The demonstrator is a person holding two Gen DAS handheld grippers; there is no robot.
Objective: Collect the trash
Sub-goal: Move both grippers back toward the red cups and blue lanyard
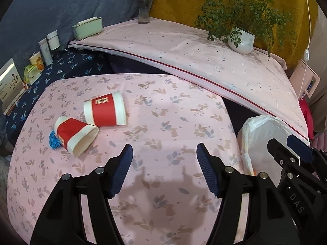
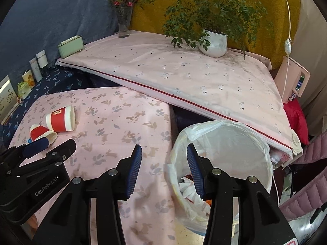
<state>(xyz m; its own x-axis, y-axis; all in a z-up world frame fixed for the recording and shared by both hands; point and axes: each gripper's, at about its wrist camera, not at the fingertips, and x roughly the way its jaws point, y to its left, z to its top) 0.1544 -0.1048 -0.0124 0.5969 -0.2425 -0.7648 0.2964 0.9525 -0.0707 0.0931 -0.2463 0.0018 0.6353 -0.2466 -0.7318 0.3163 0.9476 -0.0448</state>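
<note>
Sideways, two red-banded paper cups (image 1: 104, 110) touch beside crumpled blue scrap (image 1: 53, 140)

A white potted plant (image 2: 213, 43), a glass flower vase (image 2: 123, 23) and a pale green box (image 2: 70, 46) stand on the raised pink-clothed surface (image 2: 184, 75).

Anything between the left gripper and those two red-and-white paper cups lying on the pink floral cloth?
Nothing visible. The left gripper is open and empty; only bare pink floral cloth separates it from the nearer tipped red-and-white paper cup and the second cup behind. A crumpled blue scrap lies on the nearer cup's far side.
</note>
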